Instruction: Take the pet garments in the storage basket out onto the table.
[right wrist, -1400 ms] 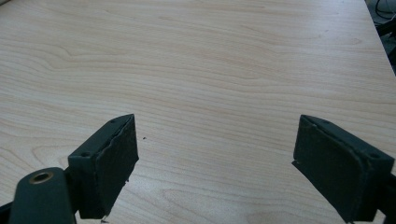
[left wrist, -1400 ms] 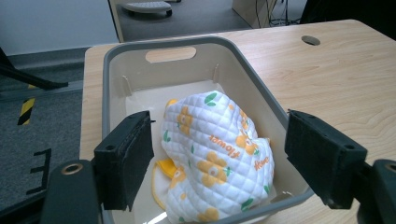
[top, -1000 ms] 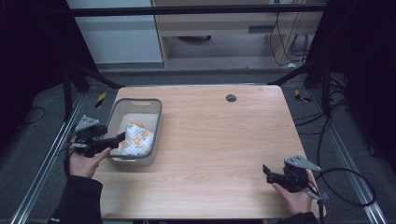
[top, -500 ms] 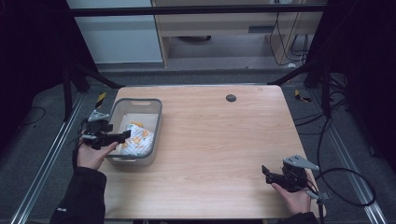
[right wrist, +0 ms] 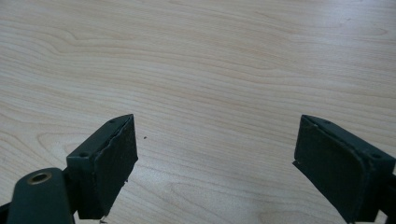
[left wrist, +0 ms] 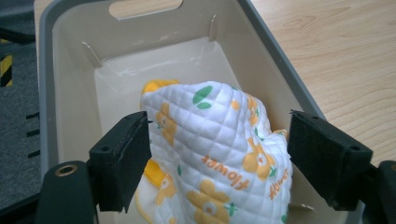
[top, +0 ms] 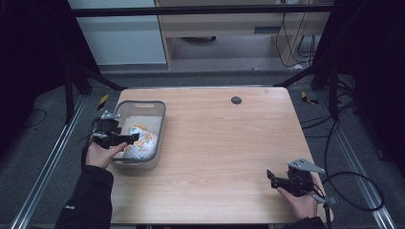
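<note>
Crumpled white quilted cloth with yellow flower print [left wrist: 219, 158], lying inside grey plastic bin [top: 155, 110] at table's left, best gripped by lowering wide-open, empty left gripper [left wrist: 219, 163] astride its raised fold, then closing gently; right gripper [right wrist: 217, 163] open, idle, empty.

Cloth [left wrist: 219, 154]: white quilted, orange flowers, green leaves, orange lettering. Bin [left wrist: 275, 70]: grey rim, cream inside. Worktop [top: 229, 143]: light wood grain. Left tool [left wrist: 219, 163]: black pads.

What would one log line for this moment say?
left gripper: open, over quilted cloth | cloth: in grey bin | right gripper: open, above bare table
</note>
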A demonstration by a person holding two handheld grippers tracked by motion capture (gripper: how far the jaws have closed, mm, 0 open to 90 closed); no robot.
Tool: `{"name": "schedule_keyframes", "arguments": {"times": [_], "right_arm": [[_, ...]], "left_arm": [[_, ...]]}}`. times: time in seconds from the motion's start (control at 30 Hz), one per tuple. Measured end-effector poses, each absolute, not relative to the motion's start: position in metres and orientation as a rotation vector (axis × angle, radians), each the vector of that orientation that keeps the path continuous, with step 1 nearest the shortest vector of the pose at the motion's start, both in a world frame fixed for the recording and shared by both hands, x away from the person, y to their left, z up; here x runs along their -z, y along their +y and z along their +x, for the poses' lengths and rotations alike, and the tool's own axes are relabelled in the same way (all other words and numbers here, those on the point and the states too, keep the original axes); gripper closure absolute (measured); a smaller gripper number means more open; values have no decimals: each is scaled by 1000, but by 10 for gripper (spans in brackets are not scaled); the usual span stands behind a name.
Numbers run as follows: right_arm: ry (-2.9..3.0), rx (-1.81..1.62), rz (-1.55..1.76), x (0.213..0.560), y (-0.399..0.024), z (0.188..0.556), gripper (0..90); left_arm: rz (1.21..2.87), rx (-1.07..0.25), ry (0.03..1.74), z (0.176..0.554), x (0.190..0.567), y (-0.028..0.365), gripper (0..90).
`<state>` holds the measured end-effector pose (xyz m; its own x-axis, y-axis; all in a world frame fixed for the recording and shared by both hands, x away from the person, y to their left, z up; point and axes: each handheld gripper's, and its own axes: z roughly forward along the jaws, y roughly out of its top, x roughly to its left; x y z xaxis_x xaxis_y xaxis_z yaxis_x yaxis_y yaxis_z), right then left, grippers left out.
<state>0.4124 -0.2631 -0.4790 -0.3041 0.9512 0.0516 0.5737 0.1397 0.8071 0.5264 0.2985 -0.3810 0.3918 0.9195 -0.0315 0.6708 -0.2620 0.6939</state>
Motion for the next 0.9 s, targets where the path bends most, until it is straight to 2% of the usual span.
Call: {"name": "schedule_keyframes", "arguments": {"times": [0.63,0.9], "right_arm": [[1978,-1009,1452,482,-261,414,133],[1989,-1002,1449,483,-261,414,133]], "left_arm": [[2099,-446,1427,544,406,291,241],[2113,-407,1453,548,414,290,311]]}}
